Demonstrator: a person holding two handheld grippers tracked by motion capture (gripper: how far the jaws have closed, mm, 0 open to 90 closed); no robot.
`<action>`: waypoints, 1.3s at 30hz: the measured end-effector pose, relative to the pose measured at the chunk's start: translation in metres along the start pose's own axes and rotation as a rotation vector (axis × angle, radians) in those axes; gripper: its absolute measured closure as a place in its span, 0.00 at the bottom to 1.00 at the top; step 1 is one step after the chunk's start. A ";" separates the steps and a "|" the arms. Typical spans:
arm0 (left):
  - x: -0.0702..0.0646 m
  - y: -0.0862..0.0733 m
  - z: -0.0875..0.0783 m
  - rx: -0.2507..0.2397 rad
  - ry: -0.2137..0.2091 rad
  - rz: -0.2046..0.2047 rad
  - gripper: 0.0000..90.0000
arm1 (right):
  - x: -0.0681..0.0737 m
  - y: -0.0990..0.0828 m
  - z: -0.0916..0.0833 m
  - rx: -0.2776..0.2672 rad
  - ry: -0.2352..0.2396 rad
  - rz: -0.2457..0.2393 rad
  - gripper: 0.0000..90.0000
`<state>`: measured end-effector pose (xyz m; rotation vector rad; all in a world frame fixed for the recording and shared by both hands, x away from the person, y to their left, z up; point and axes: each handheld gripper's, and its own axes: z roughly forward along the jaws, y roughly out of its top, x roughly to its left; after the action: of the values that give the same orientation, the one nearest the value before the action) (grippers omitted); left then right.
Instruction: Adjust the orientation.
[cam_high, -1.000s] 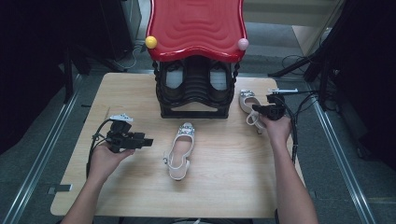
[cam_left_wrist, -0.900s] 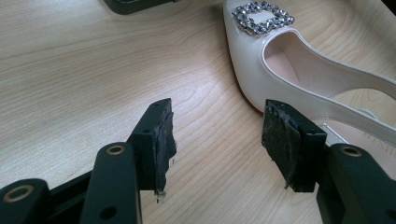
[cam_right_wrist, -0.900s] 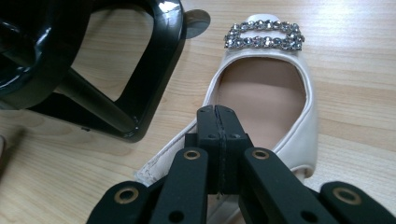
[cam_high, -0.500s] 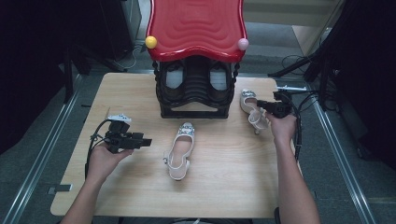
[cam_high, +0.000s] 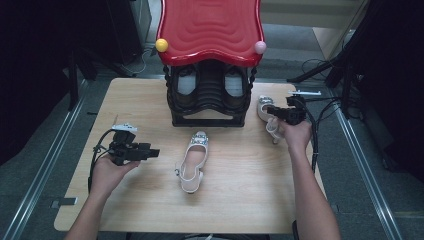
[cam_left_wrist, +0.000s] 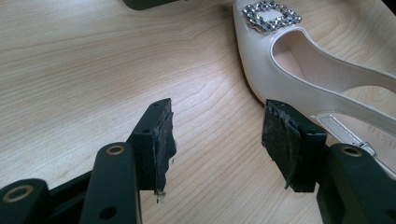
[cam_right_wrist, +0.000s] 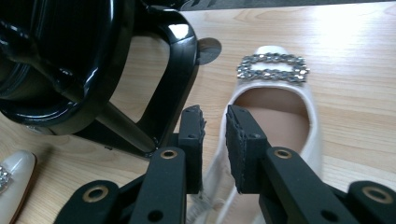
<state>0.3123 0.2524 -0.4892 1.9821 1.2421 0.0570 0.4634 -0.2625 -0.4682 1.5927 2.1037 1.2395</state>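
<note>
Glossy cream shoe (cam_right_wrist: 275, 121) with rhinestone buckle – right gripper (cam_right_wrist: 215, 126) jaws just opening, its side edge between them

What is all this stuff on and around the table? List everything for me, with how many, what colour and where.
Table: one, light wood, centre.
Shoe rack: one, black frame, at the table's far edge.
Rack top: one, red and wavy, on the rack, with a yellow ball and a pink ball at its front corners.
Dark shoes: a pair, inside the rack.
Middle shoe: one, cream with a sparkly buckle, lying in front of the rack.
Right shoe: one, cream with the same buckle, right of the rack.
Left gripper: one, black, jaws open, left of the middle shoe.
Right gripper: one, black, jaws just opening around the right shoe's side edge.
</note>
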 end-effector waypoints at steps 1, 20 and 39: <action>0.000 -0.001 0.000 -0.003 0.005 0.000 0.48 | 0.001 0.000 0.002 0.006 0.005 0.000 0.85; 0.001 -0.007 -0.005 -0.006 0.017 -0.011 0.48 | -0.002 -0.007 0.026 0.140 -0.092 -0.002 0.95; 0.000 -0.002 -0.002 -0.005 0.005 0.002 0.48 | -0.019 -0.005 0.004 0.044 -0.042 0.080 0.98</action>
<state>0.3102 0.2542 -0.4897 1.9801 1.2414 0.0661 0.4696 -0.2777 -0.4803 1.7225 2.0743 1.1806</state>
